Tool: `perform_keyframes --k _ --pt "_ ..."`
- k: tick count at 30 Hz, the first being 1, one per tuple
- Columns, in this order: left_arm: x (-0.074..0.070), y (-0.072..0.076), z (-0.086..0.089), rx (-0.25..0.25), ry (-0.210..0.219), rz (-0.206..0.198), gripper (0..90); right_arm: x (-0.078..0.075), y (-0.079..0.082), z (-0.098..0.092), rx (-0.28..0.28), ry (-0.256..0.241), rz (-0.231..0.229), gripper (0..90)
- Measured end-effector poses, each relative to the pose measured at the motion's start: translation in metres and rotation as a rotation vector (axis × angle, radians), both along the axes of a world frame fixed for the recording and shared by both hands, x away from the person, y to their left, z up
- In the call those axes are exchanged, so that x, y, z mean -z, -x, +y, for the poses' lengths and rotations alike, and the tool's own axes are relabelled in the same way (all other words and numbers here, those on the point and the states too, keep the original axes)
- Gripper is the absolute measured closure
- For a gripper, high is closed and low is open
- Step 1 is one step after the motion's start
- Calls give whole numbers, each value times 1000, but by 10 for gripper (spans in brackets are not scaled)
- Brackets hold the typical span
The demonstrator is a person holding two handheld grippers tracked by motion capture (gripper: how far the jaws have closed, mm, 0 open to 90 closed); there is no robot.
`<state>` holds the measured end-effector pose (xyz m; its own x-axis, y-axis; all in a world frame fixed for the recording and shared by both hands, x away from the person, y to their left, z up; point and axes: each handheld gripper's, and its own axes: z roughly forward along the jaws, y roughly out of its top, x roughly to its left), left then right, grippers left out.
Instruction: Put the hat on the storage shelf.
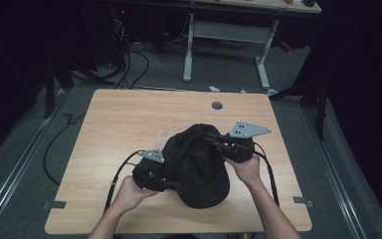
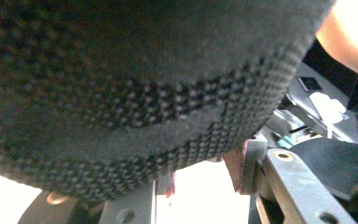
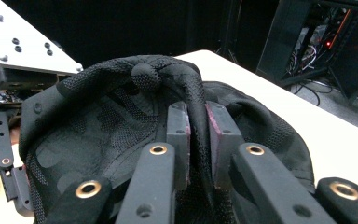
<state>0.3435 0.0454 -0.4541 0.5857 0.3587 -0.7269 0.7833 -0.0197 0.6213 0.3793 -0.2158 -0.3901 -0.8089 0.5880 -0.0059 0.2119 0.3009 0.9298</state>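
On the wooden table point(image 1: 129, 119), seen from the high view, a black cap point(image 1: 196, 169) is held up between two grippers near the 6 o'clock edge. The left gripper point(image 1: 151, 177) is seen at 9 o'clock of the cap, gripped by the left hand point(image 1: 129, 191), and its front end is hidden under the cloth. The right gripper point(image 1: 229, 145) is seen at 2 o'clock of the cap, held by the right hand point(image 1: 246, 169), with its grey plate point(image 1: 248, 130) standing out toward 1 o'clock. A small round hole point(image 1: 217, 105) is seen in the table top at 12 o'clock of the cap.

From the left gripper view, woven black cloth of the cap point(image 2: 135, 84) is seen pressed close from 9 to 2 o'clock. Parts of the left gripper point(image 2: 205, 182) are seen at 6 o'clock beneath the cloth's edge, but whether its claw is wide, narrow or holding anything cannot be told. Metal parts of the other gripper are seen at 4 o'clock.

From the right gripper view, the claw of the right gripper point(image 3: 198, 140) is drawn narrow and is clamped on a fold of the cap point(image 3: 98, 126), the cloth being pinched between the two pads point(image 3: 179, 135). The button on the cap's crown is seen at 11 o'clock of the pads.
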Motion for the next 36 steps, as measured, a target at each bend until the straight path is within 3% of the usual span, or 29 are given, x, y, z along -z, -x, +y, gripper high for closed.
perform_keyframes --k 4,9,10,11,12,14,16,18,26,28,30,32,34,36 --pt "-5 8 -1 -5 -6 -53 688 -3 3 -2 -4 -8 -8 791" --pt "-15 17 -1 -18 -2 -154 723 -5 2 -7 13 -42 9 736" --pt "-17 17 2 -10 21 -162 741 -5 2 -8 24 -38 9 718" --pt "-17 17 1 -49 0 -197 852 -6 2 -8 32 -37 9 675" --pt "-17 15 3 -61 -17 -202 857 -6 2 -9 22 -56 7 649" --pt "-18 14 8 -68 10 -191 858 -8 5 -9 41 -38 -18 652" --pt "-18 20 7 -67 0 -211 859 -10 6 -7 21 -36 -18 664" --pt "-19 21 8 -64 6 -207 860 -12 9 -4 24 2 -44 705" --pt "-19 19 10 -55 45 -170 844 -15 13 0 35 15 -67 794" --pt "-18 16 10 -56 50 -156 814 -15 13 1 42 21 -74 813" --pt "-18 14 9 -58 49 -129 683 -14 13 1 57 20 -77 836" --pt "-17 14 5 -56 57 -129 620 -12 13 4 43 15 -67 862" --pt "-20 11 5 -68 99 -115 618 -11 13 7 32 11 -65 865" --pt "-21 11 6 -54 111 -109 660 -9 16 14 41 31 -87 867"
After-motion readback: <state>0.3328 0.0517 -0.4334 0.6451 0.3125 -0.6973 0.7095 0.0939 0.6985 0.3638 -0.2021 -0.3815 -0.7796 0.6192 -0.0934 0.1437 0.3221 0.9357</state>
